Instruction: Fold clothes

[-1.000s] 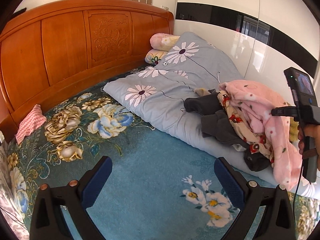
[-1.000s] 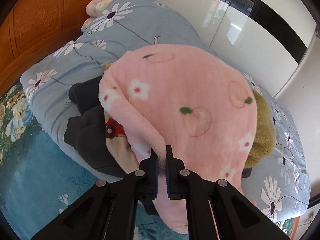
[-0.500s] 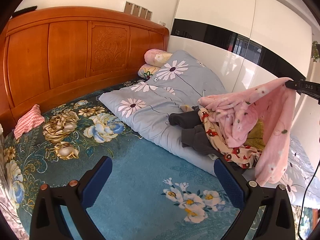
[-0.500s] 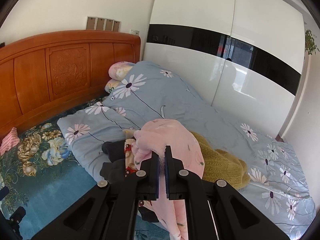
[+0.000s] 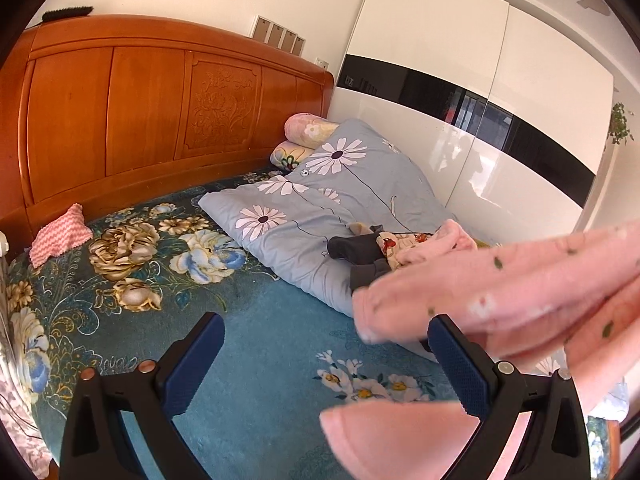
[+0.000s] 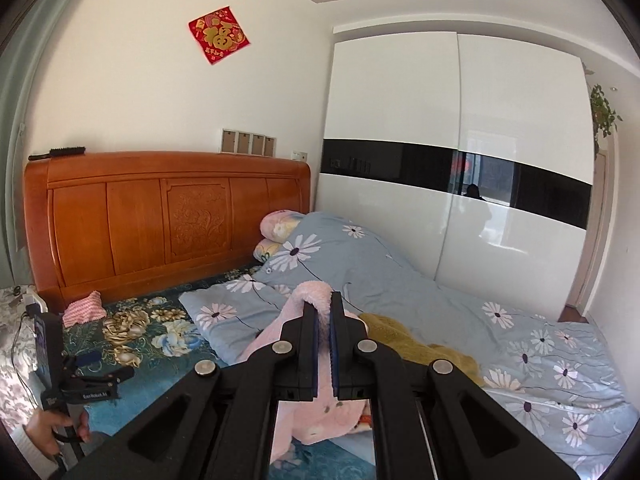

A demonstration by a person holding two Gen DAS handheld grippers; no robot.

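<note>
My right gripper (image 6: 324, 304) is shut on a pink fleece garment (image 6: 316, 296) with small flower prints and holds it up above the bed. The garment hangs down below the jaws and sweeps across the right of the left wrist view (image 5: 500, 292). My left gripper (image 5: 324, 344) is open and empty above the blue floral bedspread (image 5: 256, 360); it also shows in the right wrist view (image 6: 108, 364). A pile of clothes lies on the grey daisy quilt (image 5: 320, 208): dark grey pieces (image 5: 352, 246), a cream red-print piece (image 5: 394, 242) and a mustard knit (image 6: 416, 340).
A wooden headboard (image 5: 160, 120) runs along the back. Two pillows (image 5: 300, 140) lie by it. A pink zigzag cloth (image 5: 60, 236) lies on the bedspread at the left. A glossy white wardrobe (image 5: 480, 120) lines the right side of the bed.
My right gripper has lifted the pink garment high off the pile and toward the left gripper. The garment now hangs across the left wrist view.
</note>
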